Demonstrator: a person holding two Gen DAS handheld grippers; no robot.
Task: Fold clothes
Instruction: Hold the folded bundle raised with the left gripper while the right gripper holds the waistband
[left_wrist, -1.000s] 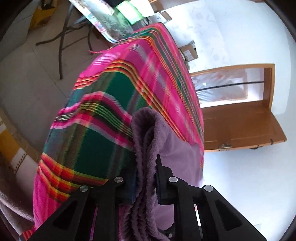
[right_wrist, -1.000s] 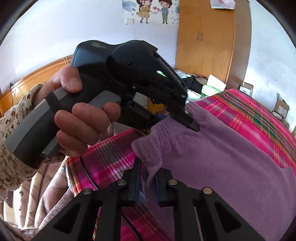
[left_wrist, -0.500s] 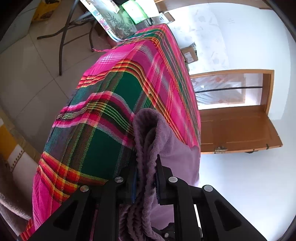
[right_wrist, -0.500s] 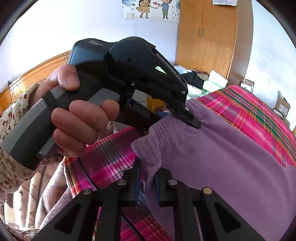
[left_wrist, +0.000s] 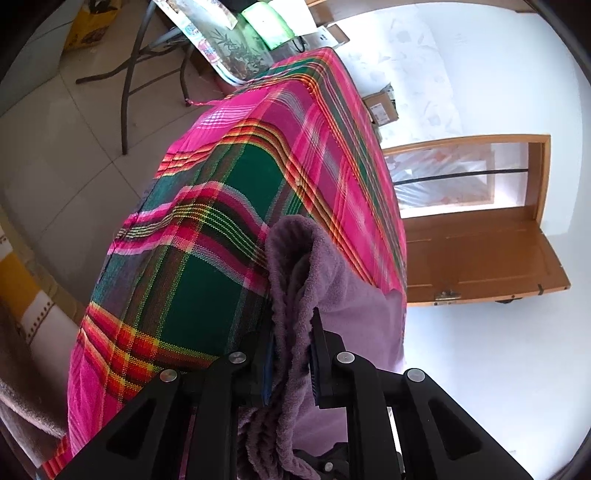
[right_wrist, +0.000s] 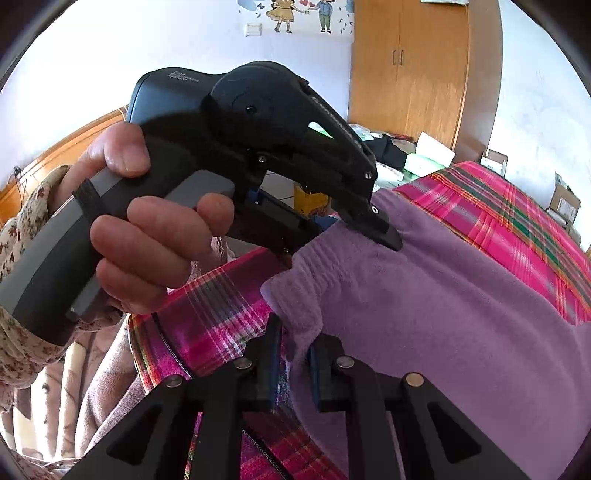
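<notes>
Right wrist view: right gripper (right_wrist: 293, 354) is pinching purple fleece garment (right_wrist: 443, 314) waistband, left gripper (right_wrist: 364, 236) clamping it at 12 o'clock. Best keeping both grips tight, edges aligned while folding over plaid bedspread (right_wrist: 498, 206).

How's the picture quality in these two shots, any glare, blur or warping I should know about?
Left wrist view: white wall blown out; fisheye bends the plaid cloth; purple garment sharp in the left gripper. Right wrist view: evenly lit, wardrobe curved by the lens, right gripper dark, garment corner near it slightly soft.
</notes>
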